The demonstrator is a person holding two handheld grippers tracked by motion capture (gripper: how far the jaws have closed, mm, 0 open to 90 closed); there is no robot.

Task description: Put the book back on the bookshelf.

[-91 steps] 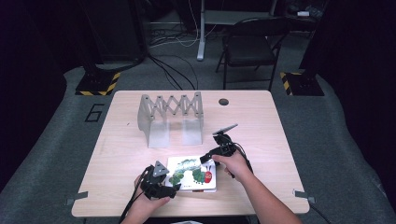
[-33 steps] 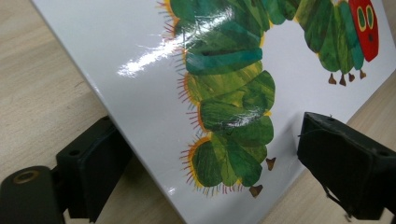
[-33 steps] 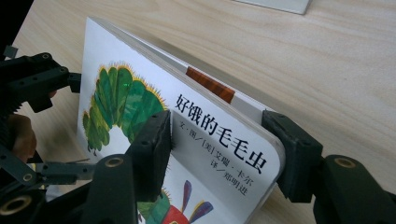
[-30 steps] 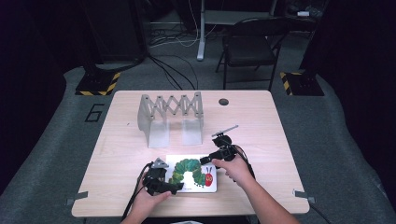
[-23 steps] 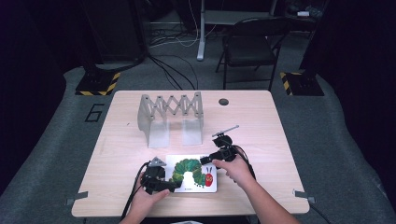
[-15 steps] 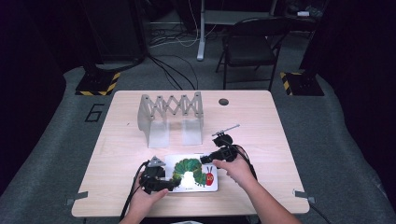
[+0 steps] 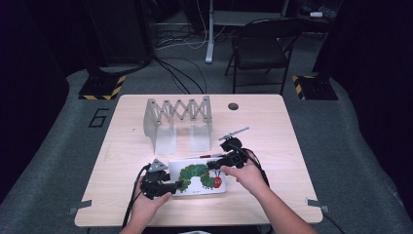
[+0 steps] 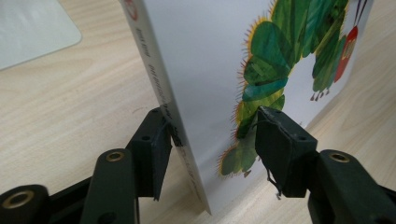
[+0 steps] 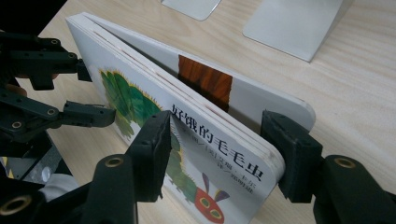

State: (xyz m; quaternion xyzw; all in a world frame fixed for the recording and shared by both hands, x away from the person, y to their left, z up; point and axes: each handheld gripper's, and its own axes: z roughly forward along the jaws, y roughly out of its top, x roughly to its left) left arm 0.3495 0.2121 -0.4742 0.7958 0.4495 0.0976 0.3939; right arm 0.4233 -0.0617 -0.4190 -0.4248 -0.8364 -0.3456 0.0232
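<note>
Thick white board book with the green caterpillar cover (image 7: 198,177), lifted between both grippers near our edge of the pale wooden table (image 7: 272,122).

We have the book tilted up off the tabletop, in front of the grey accordion-style metal book rack (image 7: 179,122). Our right gripper (image 9: 212,149) has its jaws clamped across the open page edge, yet the back board (image 9: 261,100) splays away from the other pages, so the block could fan open or slide out. Our left gripper (image 8: 210,144) straddles the spine corner; its jaws have just been closing, one pad on the spine, the other at the cover, and we cannot tell that it presses yet. If that side bears little, the book may pivot on the right grip and its lower corner drop onto the table.
</note>
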